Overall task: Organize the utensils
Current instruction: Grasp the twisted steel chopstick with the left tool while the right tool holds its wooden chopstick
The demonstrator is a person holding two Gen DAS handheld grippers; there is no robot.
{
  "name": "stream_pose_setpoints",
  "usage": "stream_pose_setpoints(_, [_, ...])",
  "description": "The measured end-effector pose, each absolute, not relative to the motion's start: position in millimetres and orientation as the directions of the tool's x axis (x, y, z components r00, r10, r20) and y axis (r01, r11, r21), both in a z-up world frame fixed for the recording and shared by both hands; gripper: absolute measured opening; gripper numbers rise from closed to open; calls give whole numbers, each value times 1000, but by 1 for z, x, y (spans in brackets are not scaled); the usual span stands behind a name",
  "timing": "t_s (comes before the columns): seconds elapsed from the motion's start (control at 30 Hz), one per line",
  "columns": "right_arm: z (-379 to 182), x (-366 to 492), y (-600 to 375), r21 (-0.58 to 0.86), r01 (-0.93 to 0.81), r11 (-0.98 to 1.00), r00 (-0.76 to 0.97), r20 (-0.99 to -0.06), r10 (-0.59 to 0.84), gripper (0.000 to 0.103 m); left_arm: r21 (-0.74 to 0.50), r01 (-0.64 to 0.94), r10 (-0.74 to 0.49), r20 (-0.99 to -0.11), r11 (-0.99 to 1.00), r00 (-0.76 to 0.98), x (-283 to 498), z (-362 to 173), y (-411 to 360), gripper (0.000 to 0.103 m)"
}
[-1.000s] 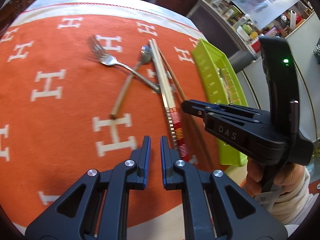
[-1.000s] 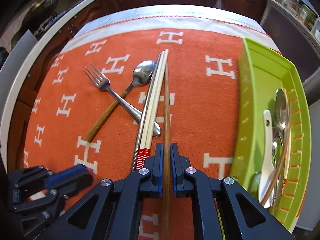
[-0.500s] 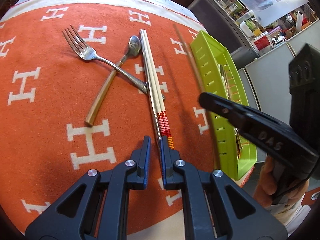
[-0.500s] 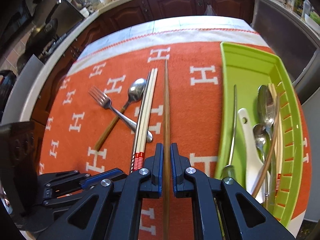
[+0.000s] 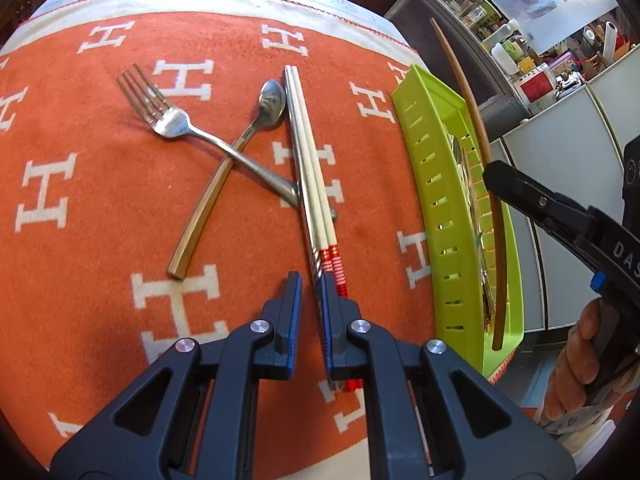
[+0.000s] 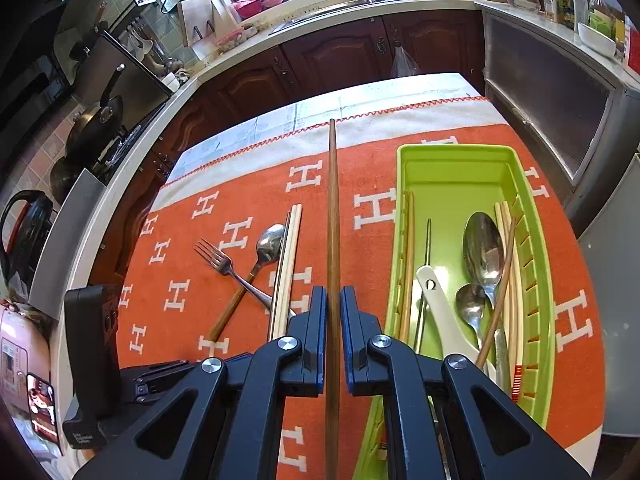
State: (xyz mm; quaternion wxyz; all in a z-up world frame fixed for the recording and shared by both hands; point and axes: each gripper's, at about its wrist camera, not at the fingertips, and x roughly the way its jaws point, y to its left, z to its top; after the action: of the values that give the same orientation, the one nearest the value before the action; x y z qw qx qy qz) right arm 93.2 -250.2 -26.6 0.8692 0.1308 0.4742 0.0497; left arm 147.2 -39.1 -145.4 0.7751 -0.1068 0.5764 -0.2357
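The right gripper (image 6: 333,308) is clamped on a brown chopstick (image 6: 332,216), the green tray's (image 6: 400,184) near rim just right. The left gripper (image 5: 310,292), nearly closed and empty, hovers beside white chopsticks (image 5: 308,148).

Black fingers (image 5: 294,312), blue pads, silver screws; white "DAS" lettering.

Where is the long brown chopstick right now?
The long brown chopstick is pinched in the right hand-held gripper, lifted off the orange cloth, between the pale chopsticks and the green tray.
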Motion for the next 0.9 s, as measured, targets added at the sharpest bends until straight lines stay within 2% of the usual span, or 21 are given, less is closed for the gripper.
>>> stream_pose_setpoints(0.57, [-24,88,-274,315,66,947,575,-788,222,7,-383,228,-434,-865,895,251,159,-146,-51,5])
stream_pose_setpoints(0.9, [-32,81,-275,336,72,939,564,-790,239,7,-268,276,-343,-899,923,271,151,-141,-66,5])
